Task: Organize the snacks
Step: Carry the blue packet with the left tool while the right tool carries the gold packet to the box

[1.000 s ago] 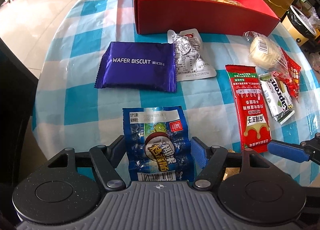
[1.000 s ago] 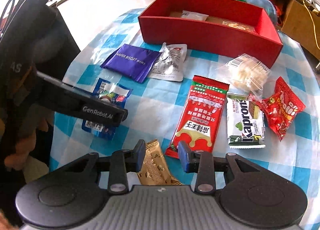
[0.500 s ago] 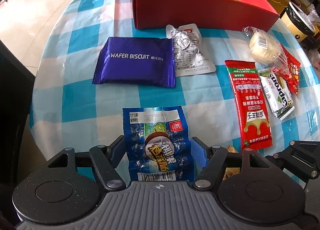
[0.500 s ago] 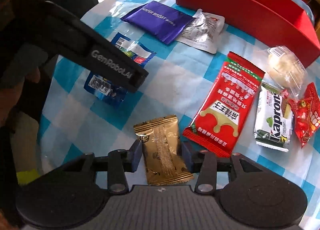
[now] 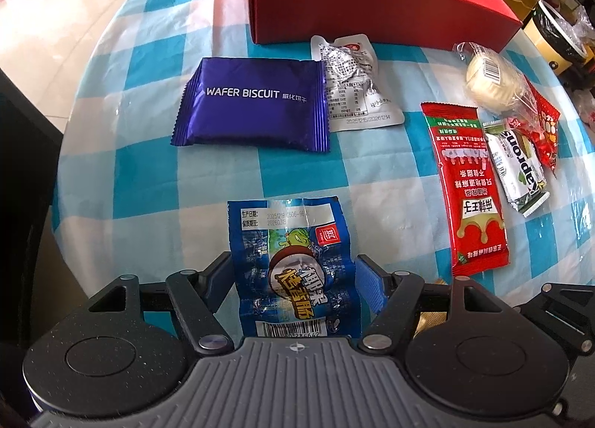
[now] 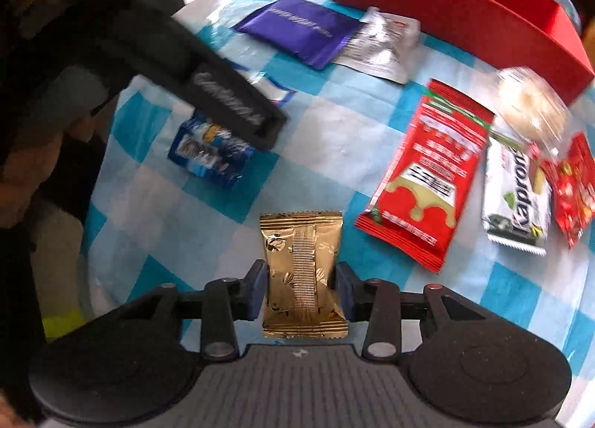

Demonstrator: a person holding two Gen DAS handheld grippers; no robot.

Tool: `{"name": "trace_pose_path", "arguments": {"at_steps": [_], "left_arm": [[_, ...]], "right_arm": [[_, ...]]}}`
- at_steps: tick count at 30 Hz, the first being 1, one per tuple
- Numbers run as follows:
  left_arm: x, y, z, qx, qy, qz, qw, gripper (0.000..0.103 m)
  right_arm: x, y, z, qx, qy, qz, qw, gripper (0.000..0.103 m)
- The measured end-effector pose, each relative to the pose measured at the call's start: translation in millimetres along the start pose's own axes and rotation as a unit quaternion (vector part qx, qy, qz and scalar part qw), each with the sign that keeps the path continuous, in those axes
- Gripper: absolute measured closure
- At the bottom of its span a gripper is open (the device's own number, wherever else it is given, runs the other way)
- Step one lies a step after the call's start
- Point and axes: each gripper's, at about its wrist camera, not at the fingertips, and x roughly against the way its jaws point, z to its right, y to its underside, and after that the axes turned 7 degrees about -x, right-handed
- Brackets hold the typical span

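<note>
Snacks mostly remained loose on the worktop (image 5: 156,175); only a couple lay inside the red box (image 5: 372,7). Left tool (image 5: 293,279) straddled the blue packet (image 5: 293,260), though whether it pinched was unclear. Right tool (image 6: 301,286) had just been closing, pads against the gold packet (image 6: 301,268). Wafer pack (image 5: 253,104), silver pouch (image 5: 353,86) and red sachet (image 5: 472,186) waited.

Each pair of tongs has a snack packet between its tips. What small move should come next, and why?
Probably lift the right tongs slightly: their jaws have just been closing, and the pads now press both sides of the small gold foil packet, lying on the blue checked tablecloth. The red cardboard box lies beyond.
</note>
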Motion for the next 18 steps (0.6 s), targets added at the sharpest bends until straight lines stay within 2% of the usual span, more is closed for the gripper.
{"name": "trace_pose_path", "arguments": {"at_steps": [3, 18], "left_arm": [[3, 0, 3, -0.003, 0.004, 0.005, 1.0000, 0.027], [15, -4, 0, 0.001, 0.011, 0.027, 0.9996, 0.028]], "right_arm": [[4, 2, -1, -0.006, -0.002, 0.004, 1.000, 0.068], [46, -16, 31, -0.093, -0.015, 0.099, 0.991, 0.068]]}}
